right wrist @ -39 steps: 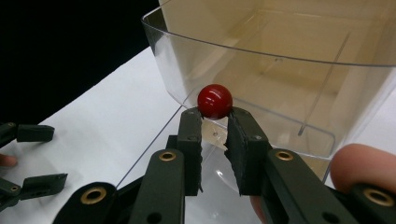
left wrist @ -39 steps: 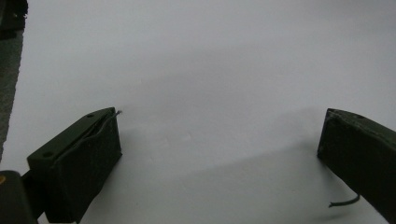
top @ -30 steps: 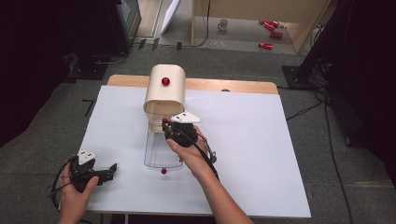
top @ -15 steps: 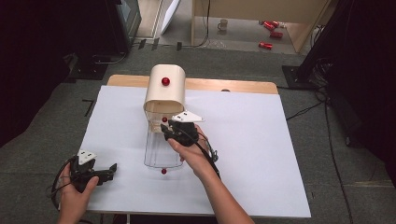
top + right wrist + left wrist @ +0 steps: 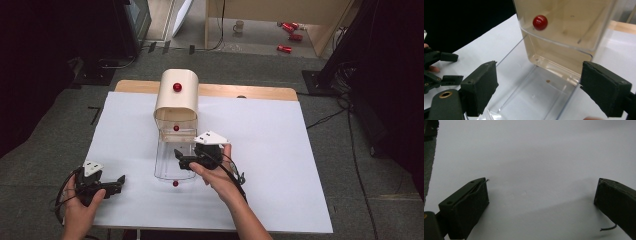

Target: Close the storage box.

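Note:
A cream cabinet (image 5: 176, 97) with a red knob on top stands at the middle of the white table (image 5: 280, 150). A clear drawer (image 5: 172, 162) lies pulled out in front of it, its red knob (image 5: 175, 183) at the near end. A second clear drawer sits in the cabinet, with its own red knob (image 5: 176, 128) (image 5: 540, 22). My right gripper (image 5: 180, 158) (image 5: 539, 75) hovers over the pulled-out drawer; its jaws have just been opening and nothing is between them. My left gripper (image 5: 120, 182) (image 5: 541, 185) rests open on the table at the near left, also empty.
The table's wooden far edge (image 5: 250, 91) shows behind the cabinet. A cable (image 5: 235, 172) trails from the right gripper over the wrist. Grey floor surrounds the table, with a mug (image 5: 240, 25) and red cans (image 5: 286, 48) far behind.
My right gripper has drawn back from the upper drawer's red knob toward the person and its jaws have spread apart. The left gripper has stayed put.

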